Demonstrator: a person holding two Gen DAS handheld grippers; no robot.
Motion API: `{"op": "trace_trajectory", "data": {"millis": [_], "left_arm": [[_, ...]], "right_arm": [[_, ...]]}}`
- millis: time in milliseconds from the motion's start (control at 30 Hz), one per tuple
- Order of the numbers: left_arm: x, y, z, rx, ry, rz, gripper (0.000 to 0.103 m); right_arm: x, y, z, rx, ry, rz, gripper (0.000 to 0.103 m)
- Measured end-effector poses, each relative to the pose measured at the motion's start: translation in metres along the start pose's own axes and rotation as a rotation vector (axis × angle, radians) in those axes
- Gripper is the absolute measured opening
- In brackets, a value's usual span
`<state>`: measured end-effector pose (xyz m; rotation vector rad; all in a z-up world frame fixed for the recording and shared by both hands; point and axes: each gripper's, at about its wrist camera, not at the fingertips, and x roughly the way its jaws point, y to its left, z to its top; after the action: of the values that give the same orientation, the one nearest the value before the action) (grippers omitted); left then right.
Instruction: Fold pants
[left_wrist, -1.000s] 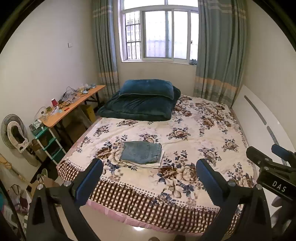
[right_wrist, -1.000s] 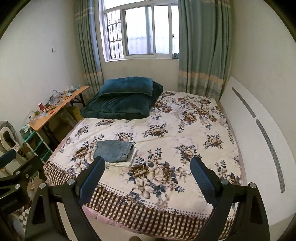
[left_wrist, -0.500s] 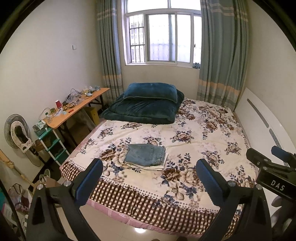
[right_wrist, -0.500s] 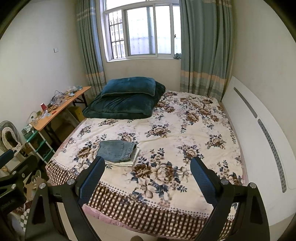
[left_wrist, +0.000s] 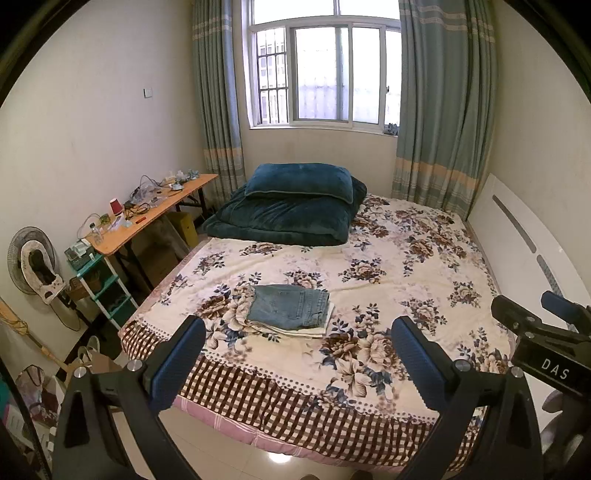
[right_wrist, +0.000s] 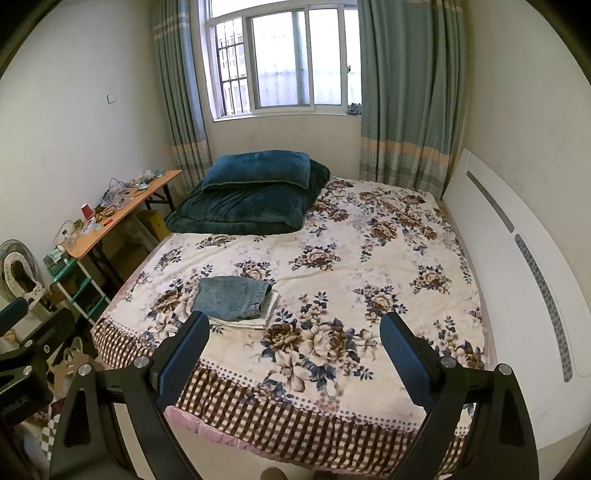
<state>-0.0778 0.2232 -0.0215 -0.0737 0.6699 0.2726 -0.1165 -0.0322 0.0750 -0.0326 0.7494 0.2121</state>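
Observation:
Folded blue denim pants (left_wrist: 289, 307) lie on a folded pale garment on the floral bedspread (left_wrist: 388, 280), near the bed's front left. They also show in the right wrist view (right_wrist: 231, 297). My left gripper (left_wrist: 297, 354) is open and empty, held back from the bed's foot edge, well short of the pants. My right gripper (right_wrist: 293, 349) is open and empty, likewise off the bed's foot. The right gripper's body shows at the right edge of the left wrist view (left_wrist: 543, 343).
A dark teal duvet and pillow (left_wrist: 291, 206) lie at the bed's far left. A white headboard (left_wrist: 517, 240) runs along the right. A cluttered wooden desk (left_wrist: 147, 218), a teal shelf (left_wrist: 107, 291) and a fan (left_wrist: 31, 258) stand at the left. Tiled floor lies below.
Both grippers have drawn back and upward from the bed, so the bed and pants look farther and smaller. The jaws stay open. The pants have not moved.

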Motion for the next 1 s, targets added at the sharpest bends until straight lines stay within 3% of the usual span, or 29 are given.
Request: {"op": "trace_trajectory", "data": {"millis": [1000], "left_arm": [[-0.015,0.008,-0.014,-0.030,0.006,0.037,0.103]], "right_arm": [[0.006,-0.015,-0.019,-0.026,0.026,0.044,0.096]]}}
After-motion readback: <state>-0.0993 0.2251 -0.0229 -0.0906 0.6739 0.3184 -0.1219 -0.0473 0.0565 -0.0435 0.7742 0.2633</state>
